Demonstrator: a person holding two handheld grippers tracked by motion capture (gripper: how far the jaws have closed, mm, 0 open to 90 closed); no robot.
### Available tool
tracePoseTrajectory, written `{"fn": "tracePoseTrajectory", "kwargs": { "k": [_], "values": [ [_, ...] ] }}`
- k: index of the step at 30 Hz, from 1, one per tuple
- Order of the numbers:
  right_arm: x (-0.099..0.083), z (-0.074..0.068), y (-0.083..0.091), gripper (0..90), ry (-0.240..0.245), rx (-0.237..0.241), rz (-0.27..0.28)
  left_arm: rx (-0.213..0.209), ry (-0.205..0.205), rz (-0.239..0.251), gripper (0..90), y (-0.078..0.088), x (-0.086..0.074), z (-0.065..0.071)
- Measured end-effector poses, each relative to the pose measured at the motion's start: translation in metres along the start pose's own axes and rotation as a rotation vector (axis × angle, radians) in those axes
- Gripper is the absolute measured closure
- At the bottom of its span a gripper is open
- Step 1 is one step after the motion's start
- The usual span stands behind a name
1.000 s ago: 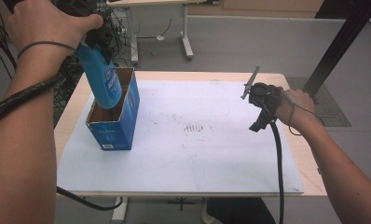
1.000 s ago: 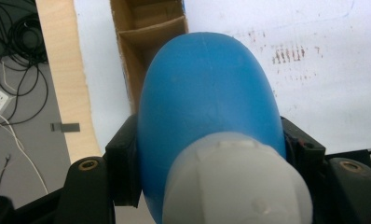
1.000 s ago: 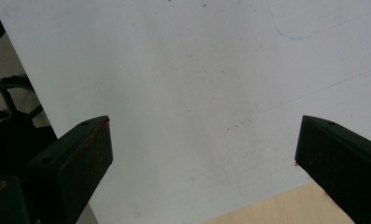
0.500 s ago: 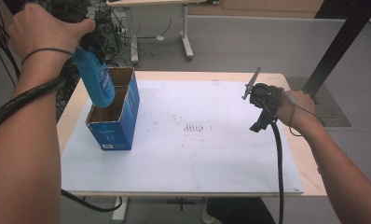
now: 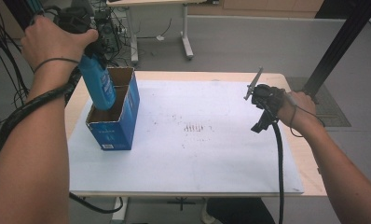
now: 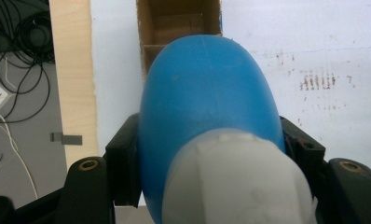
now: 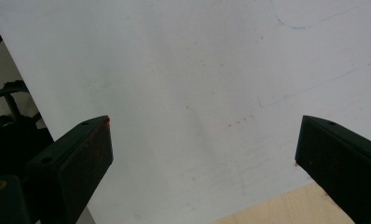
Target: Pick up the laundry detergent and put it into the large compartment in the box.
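Bottle (image 5: pixel 99 81) clamped in left gripper (image 5: pixel 92 46), base inside box (image 5: pixel 116 122) rim; right gripper (image 7: pixel 202 149) open.

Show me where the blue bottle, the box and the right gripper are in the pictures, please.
bottle (image 5: pixel 99 84), high view, on its blue body above the box.
box (image 5: pixel 113 136), high view, on its blue front wall.
right gripper (image 7: pixel 202 154), right gripper view, midway between its open black jaws.

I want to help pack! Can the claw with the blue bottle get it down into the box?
Probably yes. The left claw grips the blue bottle right above the open box, and that near compartment looks empty.
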State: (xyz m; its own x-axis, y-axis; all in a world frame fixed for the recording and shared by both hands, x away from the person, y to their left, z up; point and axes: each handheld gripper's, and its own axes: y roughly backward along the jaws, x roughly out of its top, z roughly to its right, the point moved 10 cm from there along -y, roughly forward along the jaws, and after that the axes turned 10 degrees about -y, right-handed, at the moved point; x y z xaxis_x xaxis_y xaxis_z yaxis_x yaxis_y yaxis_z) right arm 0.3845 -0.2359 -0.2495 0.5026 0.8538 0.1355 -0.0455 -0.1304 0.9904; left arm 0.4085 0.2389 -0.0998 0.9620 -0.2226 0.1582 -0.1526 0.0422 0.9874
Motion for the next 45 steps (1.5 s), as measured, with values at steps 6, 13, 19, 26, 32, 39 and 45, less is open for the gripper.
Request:
{"fn": "tracePoseTrajectory", "kwargs": {
  "k": [6, 13, 19, 26, 32, 39, 45],
  "values": [
    [-0.001, 0.002, -0.004, 4.0, -0.001, 0.003, -0.001, -0.003, 0.005, 0.003, 37.5, -0.014, -0.001, -0.004],
    [-0.002, 0.004, -0.008, 4.1, -0.004, 0.006, 0.000, -0.011, 0.005, -0.009, 37.5, -0.030, -0.002, -0.007],
    [-0.001, 0.003, -0.009, 3.9, -0.007, 0.006, -0.005, -0.019, 0.009, -0.009, 37.5, -0.042, -0.004, -0.010],
    [-0.003, 0.004, -0.011, 4.0, -0.012, 0.006, -0.002, -0.023, 0.022, -0.024, 37.5, -0.059, -0.006, -0.014],
    [-0.004, 0.005, -0.013, 4.0, -0.012, 0.008, -0.006, -0.035, 0.027, -0.038, 37.5, -0.072, -0.008, -0.015],
    [-0.004, 0.005, -0.016, 3.9, -0.014, 0.010, -0.008, -0.040, 0.024, -0.057, 37.5, -0.087, -0.009, -0.015],
    [-0.006, 0.005, -0.019, 4.0, -0.024, 0.014, -0.010, -0.041, 0.003, -0.070, 37.5, -0.099, -0.010, -0.012]
  ]
}}
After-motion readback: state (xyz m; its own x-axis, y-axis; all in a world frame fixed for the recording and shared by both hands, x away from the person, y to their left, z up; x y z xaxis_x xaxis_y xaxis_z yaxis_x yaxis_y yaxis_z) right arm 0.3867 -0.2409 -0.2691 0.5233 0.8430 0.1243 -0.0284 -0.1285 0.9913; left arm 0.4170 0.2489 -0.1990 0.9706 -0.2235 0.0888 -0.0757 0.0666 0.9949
